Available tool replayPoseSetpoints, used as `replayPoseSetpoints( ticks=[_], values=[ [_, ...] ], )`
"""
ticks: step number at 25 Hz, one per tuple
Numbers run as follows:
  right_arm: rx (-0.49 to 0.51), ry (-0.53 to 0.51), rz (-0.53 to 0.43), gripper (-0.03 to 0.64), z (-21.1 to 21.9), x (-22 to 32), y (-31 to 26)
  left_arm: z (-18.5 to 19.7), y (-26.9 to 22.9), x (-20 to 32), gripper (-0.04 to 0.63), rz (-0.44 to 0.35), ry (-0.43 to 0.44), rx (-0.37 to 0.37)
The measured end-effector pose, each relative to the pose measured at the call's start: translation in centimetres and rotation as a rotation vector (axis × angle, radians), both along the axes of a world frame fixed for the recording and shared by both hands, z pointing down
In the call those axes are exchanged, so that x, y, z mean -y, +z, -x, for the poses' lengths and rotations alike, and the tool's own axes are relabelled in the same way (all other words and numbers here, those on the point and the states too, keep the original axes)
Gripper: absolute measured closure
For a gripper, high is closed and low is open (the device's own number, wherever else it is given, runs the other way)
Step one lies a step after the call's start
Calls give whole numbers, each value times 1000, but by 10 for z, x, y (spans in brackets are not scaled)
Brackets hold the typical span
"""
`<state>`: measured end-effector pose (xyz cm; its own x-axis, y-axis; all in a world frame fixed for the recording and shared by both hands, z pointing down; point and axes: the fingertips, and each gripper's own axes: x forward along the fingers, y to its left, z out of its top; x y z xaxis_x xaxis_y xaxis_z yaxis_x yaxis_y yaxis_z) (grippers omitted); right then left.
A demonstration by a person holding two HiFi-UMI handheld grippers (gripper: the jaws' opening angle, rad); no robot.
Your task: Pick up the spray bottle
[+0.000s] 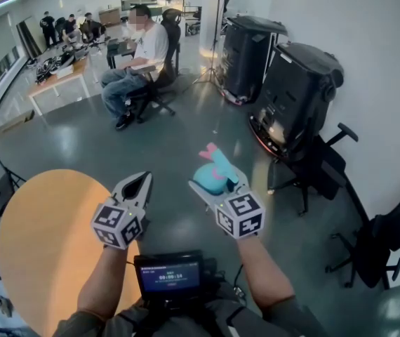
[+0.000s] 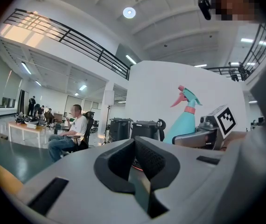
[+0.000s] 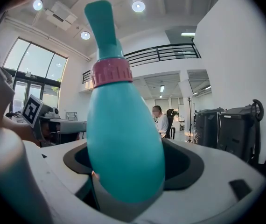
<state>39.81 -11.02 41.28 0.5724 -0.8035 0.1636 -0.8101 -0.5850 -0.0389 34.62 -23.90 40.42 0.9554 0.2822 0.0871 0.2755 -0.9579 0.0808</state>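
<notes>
– Floor and room, what's there?
– Glossy grey floor (image 1: 186, 128). A white wall (image 1: 382, 62) on the right has two black units (image 1: 295, 97) and black chairs (image 1: 379, 241) along it. A round wooden table (image 1: 38, 244) is at lower left. Further back a person (image 1: 140, 55) sits on an office chair.
– Any containers?
– One: the teal spray bottle (image 1: 212, 174), with pink collar and trigger, upright. It's opaque, so its fill can't be told. It hangs past the table's right edge, above the floor.
– The grippers?
– The right gripper (image 1: 217, 188) has its jaws spread wide, clamping the bottle's belly. The left gripper (image 1: 142, 182), over the table's right edge, is pinched closed on nothing.
</notes>
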Motion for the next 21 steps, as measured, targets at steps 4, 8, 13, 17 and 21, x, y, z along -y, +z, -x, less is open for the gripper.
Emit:
replayPoseSetpoints(
  ticks=[4,8,13,17,21],
  values=[
    [6,5,-1,196,3,6,3,2,5,7,594,13,-3,4],
    [6,11,1,196,3,7,2,1,6,10,594,23,-1,3],
    [13,19,6,196,5,8,5,1,9,11,594,31,10,4],
    [11,20,9,196,4,9,5,-2,9,10,594,29,17,1],
    [10,23,14,196,3,11,6,-4,8,10,594,33,21,-8]
  ],
)
